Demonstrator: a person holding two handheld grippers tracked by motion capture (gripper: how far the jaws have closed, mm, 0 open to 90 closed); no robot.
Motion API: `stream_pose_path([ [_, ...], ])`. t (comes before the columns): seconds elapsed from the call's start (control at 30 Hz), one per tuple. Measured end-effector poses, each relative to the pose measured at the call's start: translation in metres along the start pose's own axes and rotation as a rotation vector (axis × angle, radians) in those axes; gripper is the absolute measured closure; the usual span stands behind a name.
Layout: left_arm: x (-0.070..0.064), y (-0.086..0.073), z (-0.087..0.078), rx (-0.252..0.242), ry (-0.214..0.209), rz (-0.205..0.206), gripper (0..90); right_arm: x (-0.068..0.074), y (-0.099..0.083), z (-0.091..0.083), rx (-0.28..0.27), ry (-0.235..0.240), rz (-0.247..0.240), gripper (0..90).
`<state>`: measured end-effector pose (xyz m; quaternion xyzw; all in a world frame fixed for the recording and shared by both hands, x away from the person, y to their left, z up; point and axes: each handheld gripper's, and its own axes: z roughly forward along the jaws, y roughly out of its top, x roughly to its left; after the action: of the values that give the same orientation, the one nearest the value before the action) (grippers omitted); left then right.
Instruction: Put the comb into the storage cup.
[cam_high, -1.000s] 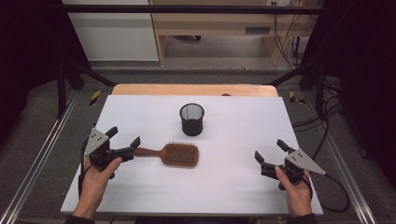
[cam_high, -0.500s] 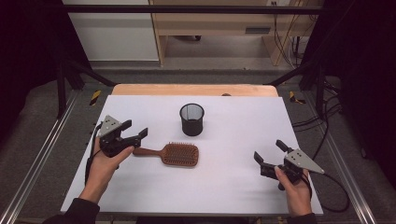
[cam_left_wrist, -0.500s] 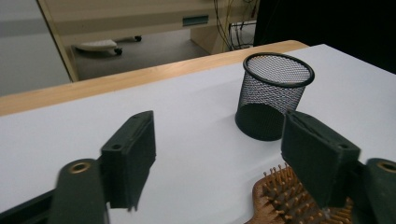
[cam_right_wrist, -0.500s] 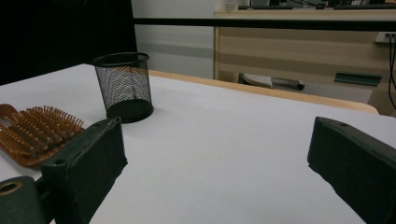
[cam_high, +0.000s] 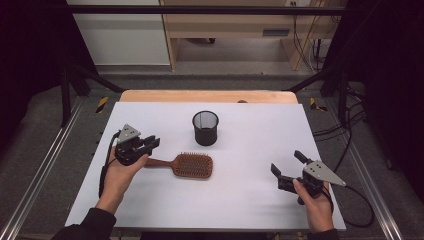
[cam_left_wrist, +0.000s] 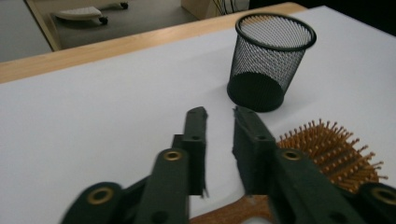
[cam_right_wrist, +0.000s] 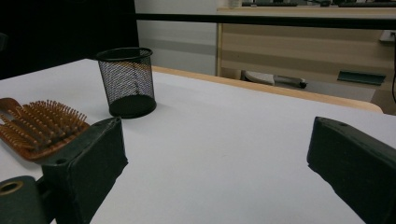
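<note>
A wooden hairbrush (cam_high: 192, 165) lies bristles up on the white table (cam_high: 250, 125), its handle (cam_high: 157, 162) pointing left. A black mesh cup (cam_high: 205, 127) stands upright just behind it. My left gripper (cam_high: 151, 143) hovers over the handle's end, its jaws a narrow gap apart with nothing between them. In the left gripper view, the gripper (cam_left_wrist: 219, 116) shows bare table in that gap, the handle (cam_left_wrist: 233, 212) below, the bristles (cam_left_wrist: 336, 149) and the cup (cam_left_wrist: 271, 63) to the right. My right gripper (cam_high: 286, 162) is wide open at the front right, and the right gripper view (cam_right_wrist: 219, 140) shows nothing in it.
A wooden strip (cam_high: 210, 96) borders the table's far edge. Metal rails (cam_high: 45, 165) run along both sides. Beyond the table are a wooden bench (cam_right_wrist: 303, 42) and a dark frame bar (cam_high: 200, 9). A cable (cam_high: 357, 210) trails from the right gripper.
My left gripper has moved away from the person and slightly right, to above the brush handle, and its jaws have narrowed. The right gripper, brush and cup have stayed put.
</note>
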<state>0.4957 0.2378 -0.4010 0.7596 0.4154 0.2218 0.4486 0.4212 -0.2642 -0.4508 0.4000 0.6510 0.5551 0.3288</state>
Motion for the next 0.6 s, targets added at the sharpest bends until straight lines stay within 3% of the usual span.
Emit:
stream_pose_path([
  [0.17, -0.004, -0.009, 0.015, 0.086, -0.009, 0.040, 89.8, 0.000, 0.000, 0.001, 0.001, 0.002, -0.005, 4.7],
  [0.43, -0.007, -0.023, 0.048, 0.224, -0.007, 0.064, 90.0, -0.001, -0.002, 0.000, 0.009, 0.000, -0.006, 4.9],
  [0.6, -0.004, -0.031, 0.056, 0.256, -0.008, 0.054, 90.0, -0.001, -0.002, 0.001, 0.011, -0.002, -0.005, 5.0],
])
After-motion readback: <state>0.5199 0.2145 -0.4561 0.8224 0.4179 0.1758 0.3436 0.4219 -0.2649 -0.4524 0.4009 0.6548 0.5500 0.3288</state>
